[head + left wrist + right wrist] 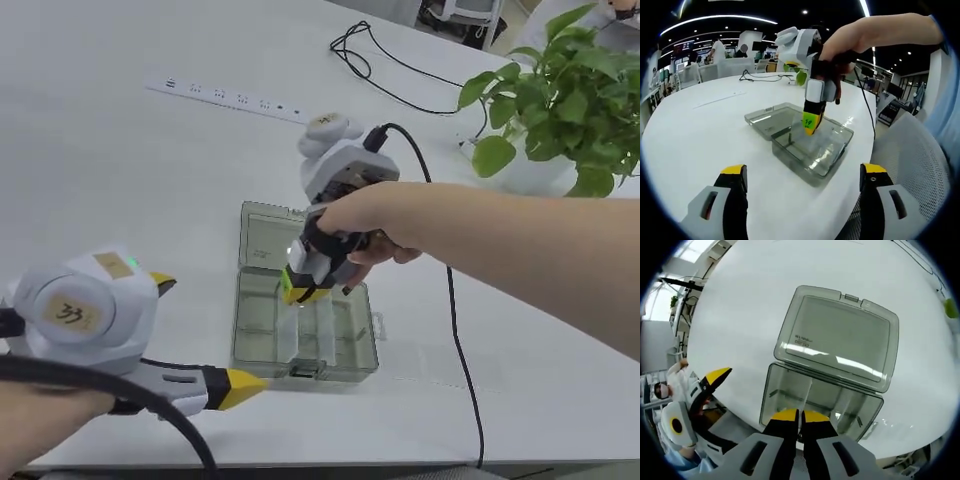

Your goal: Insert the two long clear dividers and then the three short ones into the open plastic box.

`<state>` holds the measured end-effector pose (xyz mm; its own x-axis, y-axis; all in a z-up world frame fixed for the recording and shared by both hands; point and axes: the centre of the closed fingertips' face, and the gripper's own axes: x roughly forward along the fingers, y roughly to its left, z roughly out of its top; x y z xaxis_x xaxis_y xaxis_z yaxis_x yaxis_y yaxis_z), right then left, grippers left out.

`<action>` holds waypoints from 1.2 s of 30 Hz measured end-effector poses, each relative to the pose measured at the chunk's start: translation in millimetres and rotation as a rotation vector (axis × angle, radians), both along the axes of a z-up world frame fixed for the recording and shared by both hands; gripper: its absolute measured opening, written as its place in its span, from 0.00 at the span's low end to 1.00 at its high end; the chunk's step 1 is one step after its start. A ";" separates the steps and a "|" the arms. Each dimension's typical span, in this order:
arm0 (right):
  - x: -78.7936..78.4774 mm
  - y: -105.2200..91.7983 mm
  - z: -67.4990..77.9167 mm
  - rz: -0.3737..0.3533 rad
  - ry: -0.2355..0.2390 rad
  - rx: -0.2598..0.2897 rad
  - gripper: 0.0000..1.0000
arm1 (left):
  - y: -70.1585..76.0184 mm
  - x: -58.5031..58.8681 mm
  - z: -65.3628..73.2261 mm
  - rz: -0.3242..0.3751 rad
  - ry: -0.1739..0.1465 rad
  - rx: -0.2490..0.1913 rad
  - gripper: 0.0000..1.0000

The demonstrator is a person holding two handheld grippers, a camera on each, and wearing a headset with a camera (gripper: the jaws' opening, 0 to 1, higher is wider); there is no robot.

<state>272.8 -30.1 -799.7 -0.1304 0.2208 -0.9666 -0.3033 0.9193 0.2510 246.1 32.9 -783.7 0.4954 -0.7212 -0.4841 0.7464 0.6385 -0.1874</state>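
Two long clear dividers can be made out in the open plastic box (238, 330). One (288, 335) stands directly under the tips of the right gripper (296, 292). The other (326, 325) is just beside it, on the side away from the left gripper (205, 335).

Right gripper: pointed steeply down into the tray, jaws pressed together on the top edge of the divider beneath them, as far as clear plastic allows a reading. The lid (837, 335) lies flat open beyond its tips.

Left gripper: jaws spread wide and holding nothing. It sits low over the table (120, 150), near the box's corner but apart from it.

Assessment: the step in hand appears to be seating a long clear divider. The three short ones are judged not yet fitted.

Recommendations:
- Hold the strip upright and square to the tray walls.
- Enter both ends in the wall slots before pressing; those slots are too fine to see here.
- Push straight down along the jaws. Sideways load would likely bow the thin plastic.
- The light tray may slide, so bracing a wall with the free left gripper would be prudent.
- Part the jaws only once the bottom edge rests on the tray floor.
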 end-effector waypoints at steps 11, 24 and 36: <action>-2.3 1.1 -8.9 0.052 -0.013 -0.032 0.04 | 2.7 -1.9 -1.5 -0.001 0.007 0.005 0.95; 7.1 -3.2 -18.1 0.081 -0.038 -0.044 0.04 | 3.3 -4.8 -3.7 -0.002 0.016 0.009 0.95; 9.6 -3.0 -19.9 0.099 -0.043 -0.038 0.05 | -0.2 -4.8 0.2 -0.011 0.010 0.011 0.95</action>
<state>282.4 -33.1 -819.6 -0.1077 0.1719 -0.9792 -0.4027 0.8930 0.2010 241.3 32.7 -783.5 0.4824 -0.7214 -0.4968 0.7518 0.6321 -0.1878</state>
